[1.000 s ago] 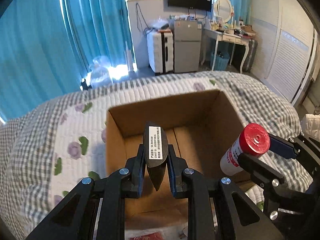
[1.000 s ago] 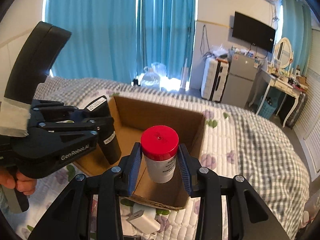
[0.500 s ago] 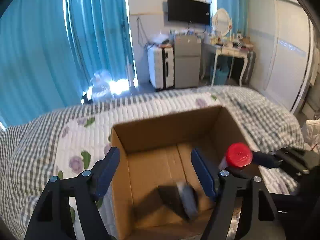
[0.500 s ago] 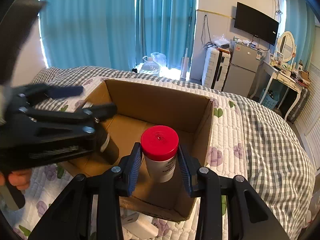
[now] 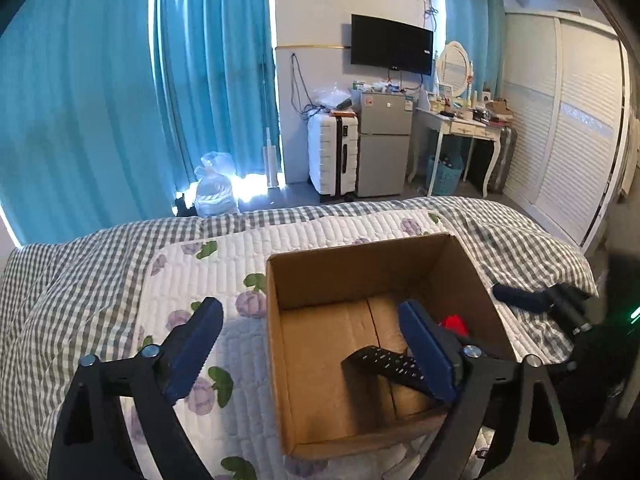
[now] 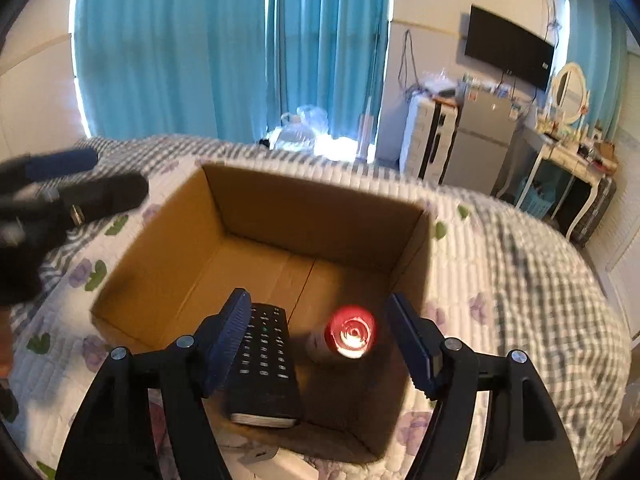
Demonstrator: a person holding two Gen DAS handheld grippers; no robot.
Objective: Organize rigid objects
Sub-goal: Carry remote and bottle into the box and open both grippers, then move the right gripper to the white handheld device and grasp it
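Your left gripper: jaws spread, empty, lower centre | your right gripper: jaws spread, empty | remote and red-capped bottle: inside cardboard box, lower middle | box on quilted bed.

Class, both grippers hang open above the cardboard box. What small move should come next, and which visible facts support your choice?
Probably draw the right gripper back toward the white item lying on the quilt beside the cardboard box. The remote and the red-capped bottle are already inside the box, and both the right and the left gripper are open and hold nothing.
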